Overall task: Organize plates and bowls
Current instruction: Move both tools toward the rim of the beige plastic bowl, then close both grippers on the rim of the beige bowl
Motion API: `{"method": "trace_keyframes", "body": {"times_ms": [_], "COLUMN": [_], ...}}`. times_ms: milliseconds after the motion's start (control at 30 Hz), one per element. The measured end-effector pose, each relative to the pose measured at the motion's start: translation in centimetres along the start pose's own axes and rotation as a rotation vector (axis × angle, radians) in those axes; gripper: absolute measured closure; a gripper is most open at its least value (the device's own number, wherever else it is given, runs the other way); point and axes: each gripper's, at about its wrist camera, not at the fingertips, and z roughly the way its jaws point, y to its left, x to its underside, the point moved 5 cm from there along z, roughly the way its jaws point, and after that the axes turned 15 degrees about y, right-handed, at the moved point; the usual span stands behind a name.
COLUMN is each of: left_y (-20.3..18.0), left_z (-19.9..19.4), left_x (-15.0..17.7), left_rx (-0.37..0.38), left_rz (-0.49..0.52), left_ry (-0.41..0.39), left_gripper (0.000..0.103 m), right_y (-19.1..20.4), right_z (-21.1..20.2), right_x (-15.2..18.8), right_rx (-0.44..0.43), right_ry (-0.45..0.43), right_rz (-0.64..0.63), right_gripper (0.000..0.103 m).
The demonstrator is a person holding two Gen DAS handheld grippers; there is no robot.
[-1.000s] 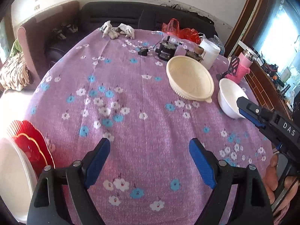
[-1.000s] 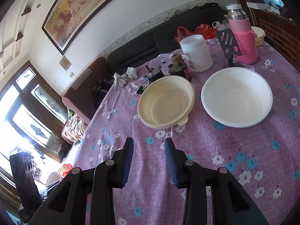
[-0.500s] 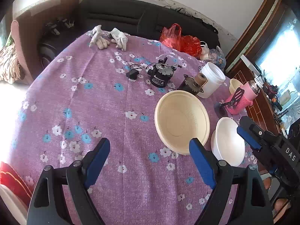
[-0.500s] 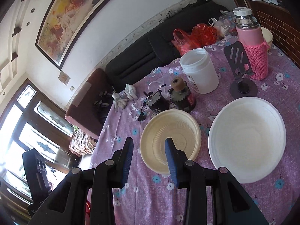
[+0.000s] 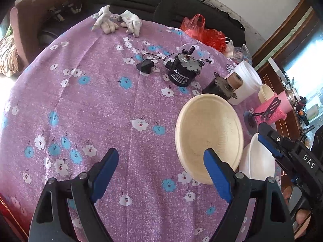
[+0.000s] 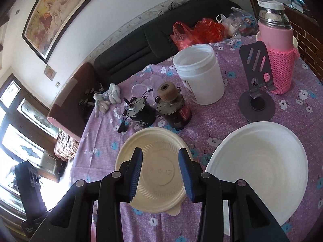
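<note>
A cream bowl (image 5: 209,137) sits on the purple flowered tablecloth (image 5: 90,111), with a white bowl (image 5: 256,161) just right of it. My left gripper (image 5: 161,173) is wide open and empty, its right finger over the cream bowl's near rim. In the right wrist view the cream bowl (image 6: 157,173) lies right under my right gripper (image 6: 160,174), which is partly open and empty, fingers above the bowl's inside. The white bowl (image 6: 260,167) is to its right. My right gripper also shows in the left wrist view (image 5: 286,151).
Two black motors (image 6: 141,113) (image 6: 173,109), a white plastic jar (image 6: 199,74), a grey phone stand (image 6: 256,84) and a pink thermos (image 6: 276,54) stand behind the bowls. White gloves (image 5: 117,23) and red bags (image 5: 203,33) lie at the far edge. A small cream bowl (image 5: 266,94) sits far right.
Both grippers have moved forward toward the cream bowl. The red plates at the left have left the left wrist view. The right gripper now hangs over the cream bowl.
</note>
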Motion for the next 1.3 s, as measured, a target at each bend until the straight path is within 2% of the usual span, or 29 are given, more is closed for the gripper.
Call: {"method": "trace_keyframes", "body": {"times_ms": [133, 367, 700, 800, 933, 967, 1033, 1200, 1300], "left_y": [0.5, 0.2, -0.4, -0.5, -0.7, -0.6, -0.7, -0.5, -0.4], "left_z": [0.7, 2.0, 4.0, 4.2, 4.2, 4.3, 4.5, 4.6, 4.4], "left_x": [-0.6, -0.9, -1.0, -1.0, -1.1, -1.1, -1.1, -1.0, -1.0], "left_rx": [0.021, 0.041, 0.125, 0.119, 0.129, 0.133, 0.143, 0.143, 0.152], "left_rz": [-0.023, -0.009, -0.012, -0.012, -0.003, -0.001, 0.002, -0.002, -0.002], "left_ry": [0.011, 0.044, 0.082, 0.072, 0.069, 0.07, 0.083, 0.092, 0.089], "left_gripper": [0.018, 0.018, 0.018, 0.018, 0.036, 0.045, 0.057, 0.065, 0.075], "right_y": [-1.1, -2.8, -3.2, -3.1, -3.0, -3.1, -3.3, -3.2, -3.3], "right_z": [1.9, 2.4, 4.2, 4.6, 4.7, 4.7, 4.8, 5.3, 5.5], "right_x": [-0.3, -0.7, -0.7, -0.5, -0.4, -0.4, -0.3, -0.1, 0.0], "right_rx": [0.016, 0.013, -0.028, -0.032, -0.036, -0.037, -0.035, -0.028, -0.02], "right_ry": [0.034, 0.027, 0.062, 0.067, 0.065, 0.064, 0.068, 0.087, 0.096], "right_rz": [0.013, 0.073, 0.097, 0.1, 0.105, 0.109, 0.114, 0.115, 0.12], "right_gripper": [0.063, 0.063, 0.063, 0.062, 0.063, 0.063, 0.073, 0.08, 0.086]}}
